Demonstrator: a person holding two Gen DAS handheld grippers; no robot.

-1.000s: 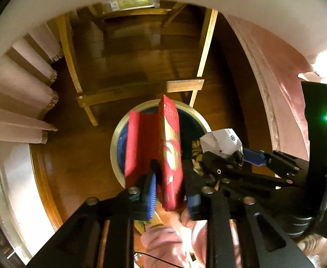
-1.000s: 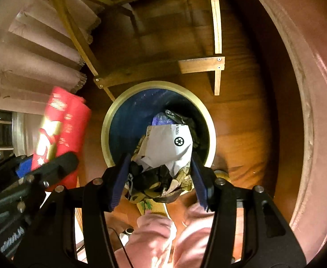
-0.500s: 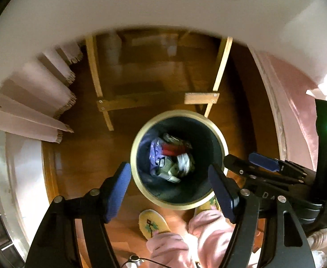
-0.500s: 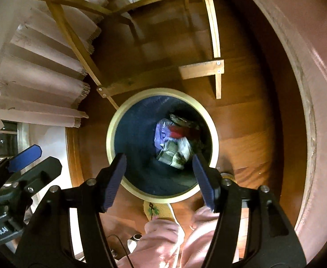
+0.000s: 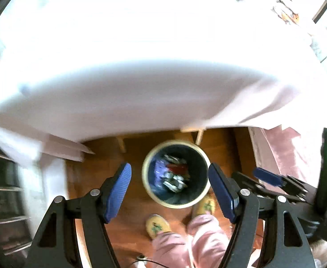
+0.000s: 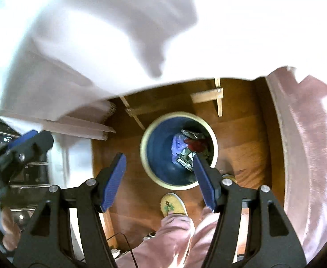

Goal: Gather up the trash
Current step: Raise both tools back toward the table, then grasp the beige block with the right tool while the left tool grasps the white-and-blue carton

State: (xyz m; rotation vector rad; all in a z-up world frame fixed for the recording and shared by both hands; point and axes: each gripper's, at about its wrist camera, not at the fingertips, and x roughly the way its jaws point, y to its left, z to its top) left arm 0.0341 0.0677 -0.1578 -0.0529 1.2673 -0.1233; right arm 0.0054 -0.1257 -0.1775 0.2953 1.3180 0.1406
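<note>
While I look straight down from both wrists, I can read no writing or label anywhere: the scraps are too small and the left view is smeared. My left tongs (image 5: 169, 186) stand wide apart with nothing between the blue pads (image 5: 116, 194). My right tongs (image 6: 158, 178) are likewise spread and carry nothing.

Below them the bin (image 6: 145, 156) stands on the wood floor (image 6: 241, 147), a round tub with a pale rim and a dark blue inside. The trash (image 6: 189, 149) lies at its bottom: a purple crumple, a red piece and some grey-white wrappers, heaped toward one side. In the left view the same bin (image 5: 205, 185) shows between my pads, its contents (image 5: 171, 174) blurred.

A white cloth (image 5: 141, 67) over the worktop fills the upper half of both views and hides most of what lies beyond; its edge hangs just past the bin. Wooden legs and a crossbar (image 6: 208, 96) show under it. A pink rug (image 6: 308, 145) borders the floor on the right. The person's yellow slippers (image 5: 158, 225) and pink trouser legs (image 6: 176, 234) stand just beside the bin. Each view catches the other tongs at its edge (image 5: 268, 176), (image 6: 27, 138).
</note>
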